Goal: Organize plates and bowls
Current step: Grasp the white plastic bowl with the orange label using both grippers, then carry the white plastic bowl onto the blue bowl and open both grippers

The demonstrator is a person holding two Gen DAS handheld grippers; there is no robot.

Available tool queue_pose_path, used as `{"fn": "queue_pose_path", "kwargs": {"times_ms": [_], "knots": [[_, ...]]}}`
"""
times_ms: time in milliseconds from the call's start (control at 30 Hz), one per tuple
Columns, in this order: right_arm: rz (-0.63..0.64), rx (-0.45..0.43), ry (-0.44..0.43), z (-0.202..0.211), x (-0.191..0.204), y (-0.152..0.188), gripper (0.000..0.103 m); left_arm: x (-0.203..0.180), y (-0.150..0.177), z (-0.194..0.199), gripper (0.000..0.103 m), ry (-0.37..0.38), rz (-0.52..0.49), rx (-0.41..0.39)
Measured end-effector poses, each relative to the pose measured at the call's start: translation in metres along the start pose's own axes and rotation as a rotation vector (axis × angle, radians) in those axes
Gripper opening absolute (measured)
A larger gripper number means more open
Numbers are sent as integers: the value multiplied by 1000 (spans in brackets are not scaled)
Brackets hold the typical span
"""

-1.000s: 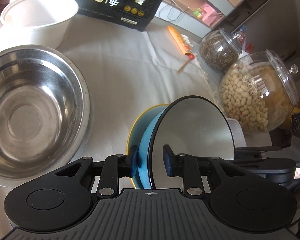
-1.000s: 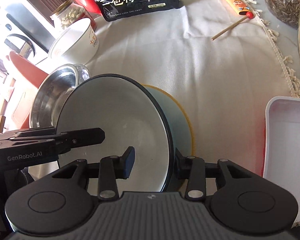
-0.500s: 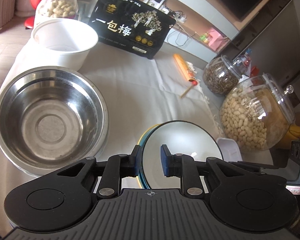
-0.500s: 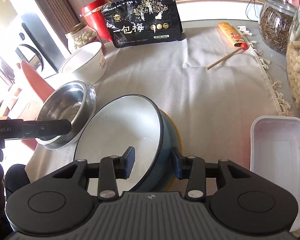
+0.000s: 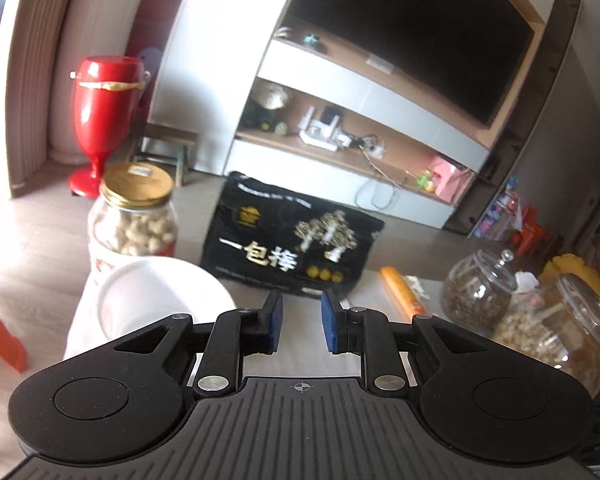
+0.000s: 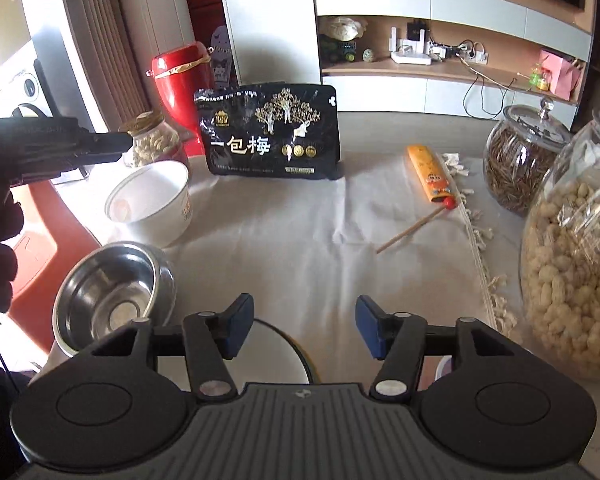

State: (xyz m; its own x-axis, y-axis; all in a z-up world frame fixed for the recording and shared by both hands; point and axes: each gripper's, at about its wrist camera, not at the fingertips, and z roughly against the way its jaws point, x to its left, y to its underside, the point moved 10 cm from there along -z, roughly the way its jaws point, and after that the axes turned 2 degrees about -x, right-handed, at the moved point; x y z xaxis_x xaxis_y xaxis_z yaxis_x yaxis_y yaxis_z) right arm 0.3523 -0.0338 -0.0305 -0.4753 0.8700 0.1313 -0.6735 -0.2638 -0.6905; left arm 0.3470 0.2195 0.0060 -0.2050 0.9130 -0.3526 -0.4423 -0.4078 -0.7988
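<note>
My right gripper (image 6: 305, 326) is open and empty, raised above the table. Just below its fingers the dark rim of the white-lined blue bowl (image 6: 284, 344) shows, mostly hidden by the gripper body. A steel bowl (image 6: 112, 304) sits at the left and a white bowl (image 6: 152, 204) behind it. My left gripper (image 5: 301, 322) is open and empty, lifted and pointing toward the room; the white bowl (image 5: 160, 296) lies to its left. The left gripper also shows at the left edge of the right wrist view (image 6: 60, 148).
A black snack bag (image 6: 272, 136) stands at the back of the white cloth (image 6: 320, 240). A nut jar (image 6: 152, 144), a seed jar (image 6: 520, 160) and a big peanut jar (image 6: 572, 260) line the sides. An orange packet (image 6: 430, 172) and a stick (image 6: 412, 228) lie right of centre.
Both grippers have let go of the blue bowl and opened. Both have lifted and tilted up, so the bowl has dropped out of the left view.
</note>
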Motion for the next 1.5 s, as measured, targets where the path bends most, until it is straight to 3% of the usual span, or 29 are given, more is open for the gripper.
{"fn": "queue_pose_path", "kwargs": {"times_ms": [67, 133, 267, 400, 467, 633, 667, 733, 800, 833, 900, 967, 1067, 1167, 1333, 1500], "knots": [[10, 8, -6, -18, 14, -26, 67, 53, -6, -6, 23, -93, 90, -12], [12, 37, -29, -46, 34, -48, 67, 97, -4, -16, 23, -165, 172, 25], [-71, 151, -102, -123, 79, -79, 68, 156, 7, -38, 23, -188, 317, 77], [-52, 136, -81, -173, 118, -97, 71, 182, 19, -61, 23, -253, 343, 113], [-46, 130, -75, -194, 132, -102, 79, 185, 27, -71, 24, -230, 365, 139], [-112, 225, -71, -248, 149, -85, 79, 183, 41, -91, 25, -163, 424, 185], [-117, 243, -61, -258, 150, -79, 77, 182, 43, -94, 26, -148, 435, 192], [-137, 290, -67, -272, 150, -68, 65, 179, 48, -101, 27, -128, 444, 209], [-169, 357, -108, -280, 154, -55, 39, 176, 51, -107, 27, -115, 448, 223], [-183, 381, -126, -281, 156, -51, 34, 172, 52, -107, 29, -108, 449, 234], [-197, 401, -139, -271, 158, -47, 29, 160, 47, -99, 29, -101, 426, 238], [-160, 356, -133, -250, 156, -54, 29, 139, 33, -83, 27, -62, 396, 208], [-142, 284, -145, -201, 144, -69, 29, 98, 12, -48, 27, 59, 347, 130], [-149, 234, -171, -138, 122, -69, 29, 55, 6, -16, 28, 183, 305, 115], [-129, 170, -165, -47, 75, -39, 28, -19, 37, 24, 27, 312, 235, 181], [-161, 218, -150, 0, 34, 17, 28, -64, 89, 47, 27, 313, 181, 264]]}}
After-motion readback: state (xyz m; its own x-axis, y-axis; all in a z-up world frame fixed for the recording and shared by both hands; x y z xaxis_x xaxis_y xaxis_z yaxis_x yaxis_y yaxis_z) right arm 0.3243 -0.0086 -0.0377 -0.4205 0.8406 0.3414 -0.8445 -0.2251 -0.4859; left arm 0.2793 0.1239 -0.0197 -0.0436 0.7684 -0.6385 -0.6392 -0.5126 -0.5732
